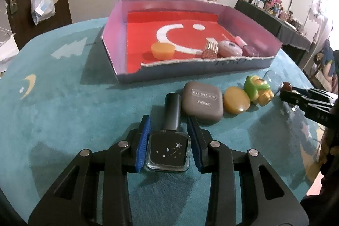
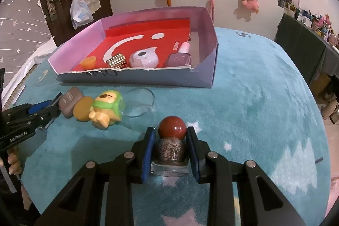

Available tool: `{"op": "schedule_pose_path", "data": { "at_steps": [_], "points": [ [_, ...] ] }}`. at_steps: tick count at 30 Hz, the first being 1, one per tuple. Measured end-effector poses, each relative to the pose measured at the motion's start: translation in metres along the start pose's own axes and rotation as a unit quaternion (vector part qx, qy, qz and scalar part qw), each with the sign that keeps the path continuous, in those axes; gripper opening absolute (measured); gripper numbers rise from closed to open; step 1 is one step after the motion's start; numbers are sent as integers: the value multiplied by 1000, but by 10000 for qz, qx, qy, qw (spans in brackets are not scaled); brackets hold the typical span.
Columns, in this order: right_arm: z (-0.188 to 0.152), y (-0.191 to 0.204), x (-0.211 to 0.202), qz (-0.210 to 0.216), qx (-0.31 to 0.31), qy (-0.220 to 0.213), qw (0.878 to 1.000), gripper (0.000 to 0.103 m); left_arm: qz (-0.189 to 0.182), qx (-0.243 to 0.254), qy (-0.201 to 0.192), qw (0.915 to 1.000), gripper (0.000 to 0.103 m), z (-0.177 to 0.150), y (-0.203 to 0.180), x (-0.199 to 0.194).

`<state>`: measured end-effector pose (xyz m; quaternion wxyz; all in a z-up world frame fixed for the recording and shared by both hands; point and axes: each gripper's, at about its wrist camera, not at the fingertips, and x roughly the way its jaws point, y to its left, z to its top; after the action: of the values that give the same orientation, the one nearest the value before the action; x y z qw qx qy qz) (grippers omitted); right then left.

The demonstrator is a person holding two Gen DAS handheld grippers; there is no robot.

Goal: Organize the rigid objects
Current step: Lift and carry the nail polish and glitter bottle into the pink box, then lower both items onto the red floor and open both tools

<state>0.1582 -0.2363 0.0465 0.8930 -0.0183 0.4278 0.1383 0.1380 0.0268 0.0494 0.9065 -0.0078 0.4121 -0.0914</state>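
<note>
- Left wrist cam: close, angled down over surface (image 1: 63, 111) toward tray (image 1: 114, 39).
- Right wrist cam: same tilt, further right.
- Both share tray (image 2: 203, 75), wall.

- Teal plush table cover (image 1: 63, 111) with pale stars, a cream moon and whitish tree shapes.
- Box (image 1: 214, 66) lilac-pink inside, grey-blue outside; red liner bearing a white smile mark.
- Black nail polish bottle (image 1: 168, 150) printed with silver shooting stars.
- Glitter bottle (image 2: 172, 151), speckled silver-pink, topped by a red-brown ball cap.
- Grey eyeshadow case (image 1: 202, 102) with white lettering.
- Amber-yellow oval (image 1: 236, 100).
- Green-and-yellow toy figure (image 1: 257, 90).
- Blue pads (image 1: 142, 141) on black fingers.
</note>
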Motion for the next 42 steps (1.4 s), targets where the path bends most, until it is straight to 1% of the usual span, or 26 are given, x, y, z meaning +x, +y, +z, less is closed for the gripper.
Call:
{"op": "schedule_pose_path", "data": {
  "at_steps": [2,5,8,11,12,15,17,19,20,22,23,26,29,31,36,39,42],
  "points": [
    [1,0,-4,19,-9,-36,10000,33,-33,25,-90,10000,33,4,-2,-7],
    [7,2,-11,108,-44,-116,9999,33,-192,84,-228,9995,33,18,-7,-17],
    [26,4,-16,329,-96,-235,9991,33,-316,179,-327,9988,33,40,-14,-18],
    [53,6,-15,542,-184,-354,9977,33,-560,233,-335,9976,33,68,-22,-8],
    [59,7,-14,564,-211,-369,9975,33,-658,256,-306,9970,33,79,-25,-2],
    [91,9,-4,739,-306,-401,9960,33,-768,332,-156,9964,33,103,-31,18],
    [111,9,8,870,-322,-334,9951,33,-782,381,-26,9962,33,118,-33,35],
    [124,11,19,853,-413,-301,9950,33,-735,464,139,9961,33,131,-35,54],
    [134,13,30,820,-510,-217,9951,33,-716,504,217,9959,33,135,-36,61],
    [146,14,48,910,-549,-20,9943,33,-677,550,401,9954,33,143,-38,80],
    [151,14,57,937,-550,89,9940,33,-644,554,471,9953,33,146,-38,86],
    [163,15,90,846,-615,468,9934,33,-613,561,642,9945,33,155,-37,104],
    [167,14,106,760,-687,674,9925,33,-588,591,833,9930,33,159,-39,117],
    [168,13,114,766,-693,828,9912,33,-509,639,942,9922,33,159,-40,124],
    [166,14,126,634,-806,1025,9894,33,-437,627,1059,9914,33,158,-39,134],
    [166,15,130,547,-846,1063,9892,33,-348,665,1123,9908,33,155,-38,139],
    [166,15,134,503,-880,1091,9888,33,-316,701,1102,9909,33,155,-39,139]
  ]
}}
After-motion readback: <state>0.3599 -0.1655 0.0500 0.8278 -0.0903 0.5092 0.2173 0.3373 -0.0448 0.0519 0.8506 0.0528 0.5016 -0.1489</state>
